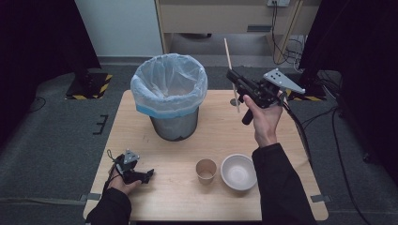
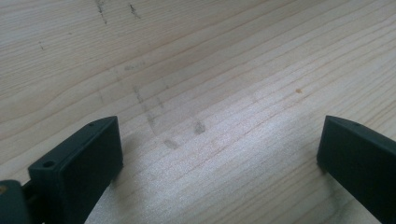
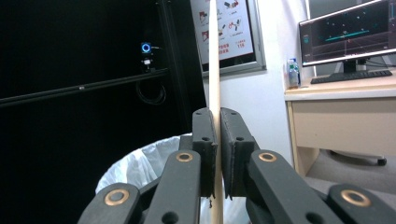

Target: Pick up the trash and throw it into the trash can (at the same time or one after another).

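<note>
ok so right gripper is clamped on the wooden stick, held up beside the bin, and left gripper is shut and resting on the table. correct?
Not quite: the left gripper is open. The left gripper view shows its jaws wide apart over bare table. The rest holds: the right gripper is clamped on the wooden stick, held up beside the bin.

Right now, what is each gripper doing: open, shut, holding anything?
Left gripper: open, empty, low over the table.
Right gripper: shut on a thin wooden stick, raised beside the bin.
</note>
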The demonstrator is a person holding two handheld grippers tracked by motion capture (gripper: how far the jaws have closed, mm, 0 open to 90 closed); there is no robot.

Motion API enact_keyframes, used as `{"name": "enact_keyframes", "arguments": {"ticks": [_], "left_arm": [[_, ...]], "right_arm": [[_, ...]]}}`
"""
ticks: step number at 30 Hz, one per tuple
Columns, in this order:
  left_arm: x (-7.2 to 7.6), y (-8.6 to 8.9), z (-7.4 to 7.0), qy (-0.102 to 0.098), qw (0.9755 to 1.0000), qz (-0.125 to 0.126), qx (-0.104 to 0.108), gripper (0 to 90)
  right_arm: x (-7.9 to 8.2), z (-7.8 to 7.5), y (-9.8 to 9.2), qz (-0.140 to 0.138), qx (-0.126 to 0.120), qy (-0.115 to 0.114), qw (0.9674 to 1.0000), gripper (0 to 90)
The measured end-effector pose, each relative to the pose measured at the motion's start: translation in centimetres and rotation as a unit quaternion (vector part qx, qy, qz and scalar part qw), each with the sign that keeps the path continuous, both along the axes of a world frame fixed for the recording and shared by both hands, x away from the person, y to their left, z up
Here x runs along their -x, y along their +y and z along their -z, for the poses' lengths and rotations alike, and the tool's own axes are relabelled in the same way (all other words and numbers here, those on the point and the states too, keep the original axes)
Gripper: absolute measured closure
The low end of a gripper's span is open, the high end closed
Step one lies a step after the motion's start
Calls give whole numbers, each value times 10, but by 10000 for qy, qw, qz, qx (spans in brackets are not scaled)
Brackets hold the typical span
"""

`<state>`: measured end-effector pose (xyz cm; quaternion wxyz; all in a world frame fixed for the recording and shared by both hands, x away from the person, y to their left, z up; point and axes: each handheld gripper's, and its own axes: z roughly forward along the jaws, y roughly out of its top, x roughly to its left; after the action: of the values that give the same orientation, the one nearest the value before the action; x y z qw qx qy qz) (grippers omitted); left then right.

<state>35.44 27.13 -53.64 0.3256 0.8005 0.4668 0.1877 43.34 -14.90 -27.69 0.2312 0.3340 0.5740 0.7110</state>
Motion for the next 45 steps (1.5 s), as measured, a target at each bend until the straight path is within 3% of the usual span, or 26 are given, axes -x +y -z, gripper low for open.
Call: {"name": "enact_keyframes", "arguments": {"ticks": [26,34,37,45], "left_arm": [[0,0,0,-6,10000,-7,10,0],[0,0,0,-8,10000,-6,9,0],[0,0,0,-11,10000,-8,12,0],[0,0,0,1,10000,1,3,0]], "right_arm": [[-35,-37,38,23,-120,-200,9997,859],[-44,-41,53,26,-66,-199,9998,859],[-51,-39,59,17,-209,-164,9996,859],[-58,-37,72,-28,-191,-195,9996,859]]}}
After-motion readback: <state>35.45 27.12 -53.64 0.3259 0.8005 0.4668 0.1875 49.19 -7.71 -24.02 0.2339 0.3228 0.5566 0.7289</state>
